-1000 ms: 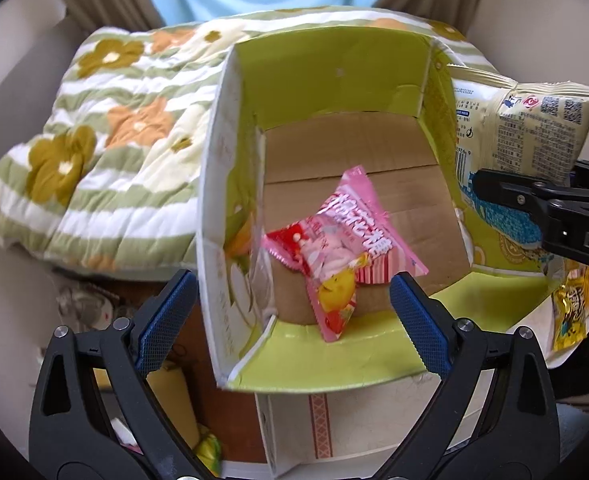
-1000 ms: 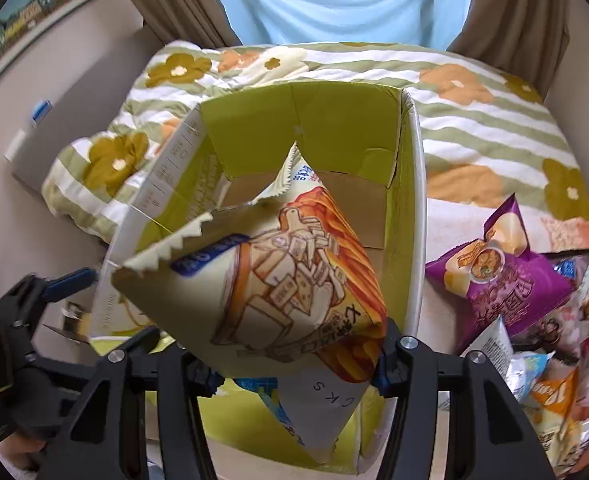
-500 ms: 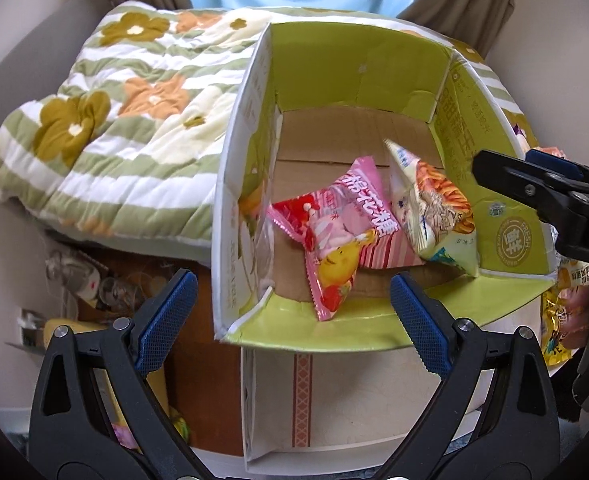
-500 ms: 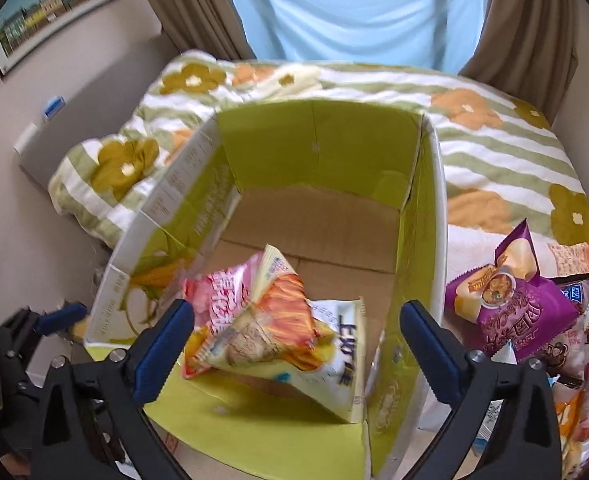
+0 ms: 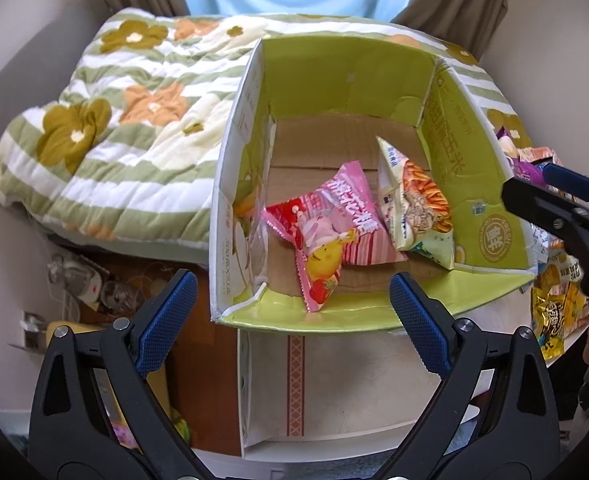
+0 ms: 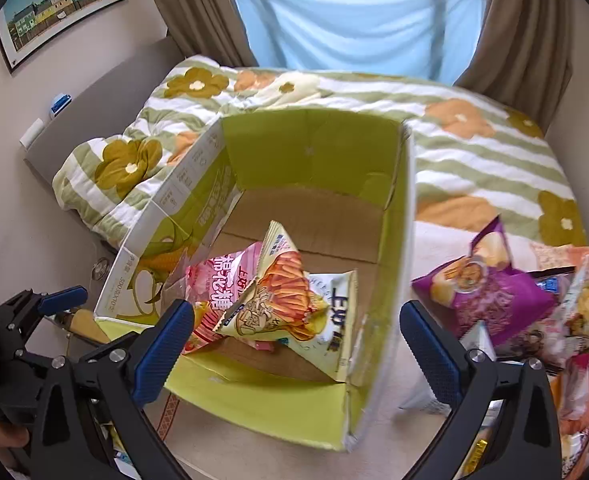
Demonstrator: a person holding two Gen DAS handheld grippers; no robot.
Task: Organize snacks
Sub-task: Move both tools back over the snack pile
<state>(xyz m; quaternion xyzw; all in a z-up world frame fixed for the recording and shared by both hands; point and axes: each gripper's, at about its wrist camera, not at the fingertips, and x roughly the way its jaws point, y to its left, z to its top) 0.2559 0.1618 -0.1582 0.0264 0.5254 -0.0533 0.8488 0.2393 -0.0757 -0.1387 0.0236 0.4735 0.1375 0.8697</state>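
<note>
Floral quilt (image 6: 474, 152) behind green box (image 5: 346, 76), we see pink bag (image 5: 330, 224) and orange bag (image 5: 418, 208) on its floor, touching, left gripper (image 5: 290, 308) and right gripper (image 6: 294, 340) fingers wide apart, empty.

A pink marshmallow bag (image 5: 326, 236) and an orange-cream chip bag (image 5: 414, 208) are lying overlapped inside the green carton (image 5: 326, 80), ahead of both tools.

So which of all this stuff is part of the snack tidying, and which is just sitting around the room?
Part of the job:
- green cardboard box
- pink marshmallow bag inside it
- orange-and-cream chip bag inside it
- purple chip bag waiting beside the box
- yellow snack packet

Just lying about:
- flowered quilt
- framed picture
- curtains
</note>
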